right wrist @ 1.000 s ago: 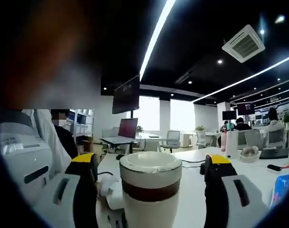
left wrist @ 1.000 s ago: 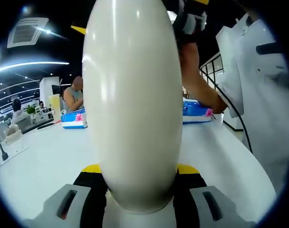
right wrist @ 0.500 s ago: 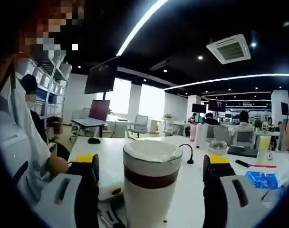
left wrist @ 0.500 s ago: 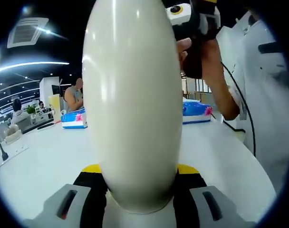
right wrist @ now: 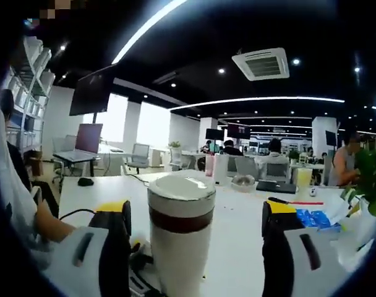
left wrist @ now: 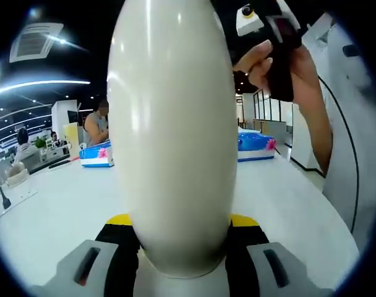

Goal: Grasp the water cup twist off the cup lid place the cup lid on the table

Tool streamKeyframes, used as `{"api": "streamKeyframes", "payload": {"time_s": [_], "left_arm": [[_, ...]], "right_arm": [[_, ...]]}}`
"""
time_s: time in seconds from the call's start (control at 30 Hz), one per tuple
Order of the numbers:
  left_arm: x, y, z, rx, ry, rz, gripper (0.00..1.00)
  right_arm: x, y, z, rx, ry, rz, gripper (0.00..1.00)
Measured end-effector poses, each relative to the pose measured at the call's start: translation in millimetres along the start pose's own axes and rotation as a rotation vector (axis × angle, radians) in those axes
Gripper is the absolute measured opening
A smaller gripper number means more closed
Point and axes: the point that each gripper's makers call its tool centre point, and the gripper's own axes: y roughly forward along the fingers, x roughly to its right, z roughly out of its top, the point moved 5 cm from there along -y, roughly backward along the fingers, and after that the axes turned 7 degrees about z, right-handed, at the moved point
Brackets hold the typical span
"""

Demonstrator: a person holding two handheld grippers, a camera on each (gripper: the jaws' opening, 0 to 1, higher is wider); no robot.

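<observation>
Your water cup (left wrist: 170,136) stands as a tall cream-white body straight ahead of your left claw (left wrist: 179,226), rising between its two yellow-tipped jaws, which press against the cup's lower sides, so that claw is clamped on the cup. In the right gripper view the same cup (right wrist: 179,238) stands upright ahead of your right claw (right wrist: 194,216), midway between its jaws. The cup lid (right wrist: 180,187), a pale ring with a flat top, sits on the cup above a dark brown band. The right claw's jaws stand wide apart, one on each side of the cup, with clear gaps to its walls, touching neither cup nor lid.

Past the left claw, up and to the right of the cup, your hand (left wrist: 281,68) grips the handle of the other gripper. The white desk (left wrist: 58,204) spreads beneath and beyond both claws. On it, behind the cup in the left gripper view, lie blue packets (left wrist: 256,143) to the right and another blue packet (left wrist: 95,154) to the left. Farther back, people sit at other desks under strip ceiling lights.
</observation>
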Motion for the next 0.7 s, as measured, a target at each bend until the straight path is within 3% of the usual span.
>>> {"api": "streamKeyframes", "payload": {"time_s": [0.2, 0.7], "left_arm": [[0.0, 0.2, -0.2, 0.000, -0.001, -0.001, 0.55], [0.5, 0.8, -1.0, -0.003, -0.002, 0.001, 0.55]], "right_arm": [[-8.2, 3.2, -1.0, 0.002, -0.016, -0.061, 0.89], [-11.9, 9.9, 3.6, -0.005, -0.031, -0.071, 0.79]]}}
